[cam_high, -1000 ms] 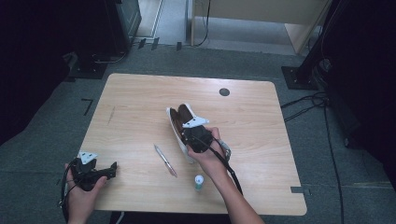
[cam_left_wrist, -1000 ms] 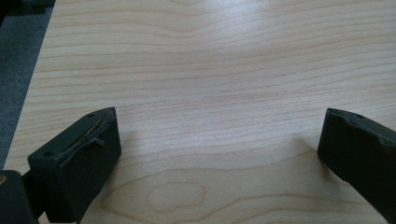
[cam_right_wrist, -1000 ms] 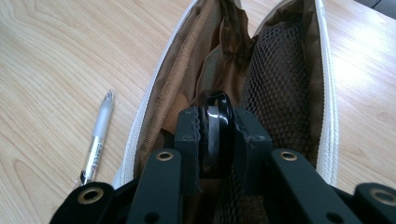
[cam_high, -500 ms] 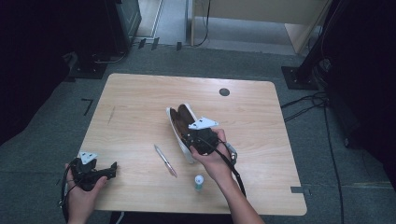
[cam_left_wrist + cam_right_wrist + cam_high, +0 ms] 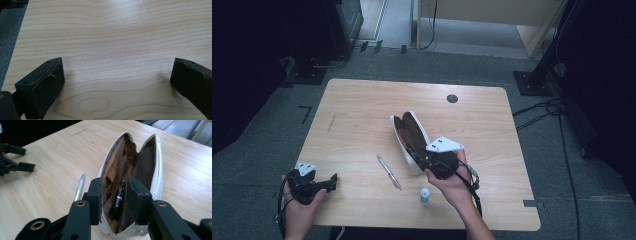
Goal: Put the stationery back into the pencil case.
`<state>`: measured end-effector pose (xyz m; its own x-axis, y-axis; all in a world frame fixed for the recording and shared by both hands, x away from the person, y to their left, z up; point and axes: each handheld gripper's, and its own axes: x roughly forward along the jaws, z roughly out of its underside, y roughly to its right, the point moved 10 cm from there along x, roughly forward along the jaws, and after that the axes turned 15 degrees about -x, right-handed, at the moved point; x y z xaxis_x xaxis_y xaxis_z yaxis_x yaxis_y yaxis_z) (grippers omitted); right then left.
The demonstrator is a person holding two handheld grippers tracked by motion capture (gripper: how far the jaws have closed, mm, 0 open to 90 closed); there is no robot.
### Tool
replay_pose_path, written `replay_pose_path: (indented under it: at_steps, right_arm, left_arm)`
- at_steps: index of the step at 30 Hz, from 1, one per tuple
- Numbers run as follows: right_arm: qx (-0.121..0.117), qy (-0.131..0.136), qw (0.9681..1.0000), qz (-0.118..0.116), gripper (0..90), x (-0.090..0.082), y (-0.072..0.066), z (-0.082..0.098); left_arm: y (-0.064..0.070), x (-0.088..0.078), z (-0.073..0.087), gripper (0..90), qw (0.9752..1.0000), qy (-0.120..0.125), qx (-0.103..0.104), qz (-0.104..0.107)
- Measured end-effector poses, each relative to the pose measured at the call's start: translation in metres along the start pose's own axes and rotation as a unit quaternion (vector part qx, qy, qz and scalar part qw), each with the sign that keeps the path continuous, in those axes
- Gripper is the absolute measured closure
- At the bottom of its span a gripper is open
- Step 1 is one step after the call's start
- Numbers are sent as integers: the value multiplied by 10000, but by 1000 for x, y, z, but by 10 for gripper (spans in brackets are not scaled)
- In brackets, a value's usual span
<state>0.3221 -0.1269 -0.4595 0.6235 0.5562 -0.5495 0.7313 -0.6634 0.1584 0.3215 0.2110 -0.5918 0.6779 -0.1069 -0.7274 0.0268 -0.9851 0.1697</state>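
A white pencil case (image 5: 398,134) with a brown lining lies unzipped in the middle of the table. My right gripper (image 5: 424,159) hovers over its near end. In the right gripper view the right gripper (image 5: 114,192) shows a gap between its jaws, which have just been opening. A slim black thing (image 5: 120,193) lies down in the case (image 5: 157,170) beneath that gap, and the pads do not press on it. A silver pen (image 5: 389,172) rests on the wood left of the case. My left gripper (image 5: 332,183) sits at the front left corner, jaws wide apart over bare wood (image 5: 116,75).
A small white bottle (image 5: 425,195) stands near the front edge, just in front of my right hand. The wooden table (image 5: 362,100) has a dark round grommet (image 5: 452,98) at the back. Dark stands and cables surround it on the grey floor.
My right gripper has drawn back from the case's middle toward its near end, to the right and a little up, and its jaws have parted. The left gripper has kept still.
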Motion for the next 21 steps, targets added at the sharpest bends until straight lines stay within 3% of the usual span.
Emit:
replay_pose_path:
  at_steps: [8,13,21]
  right_arm:
    - [95,181,9997,-146,593,-13,-11,10]
    - [101,280,9990,-335,553,-20,-19,19]
    - [33,398,9982,-441,536,-28,-28,26]
  left_arm:
    - [0,0,0,0,10000,-2,4,0]
    - [0,0,0,0,10000,-1,4,0]
    - [0,0,0,0,10000,0,2,0]
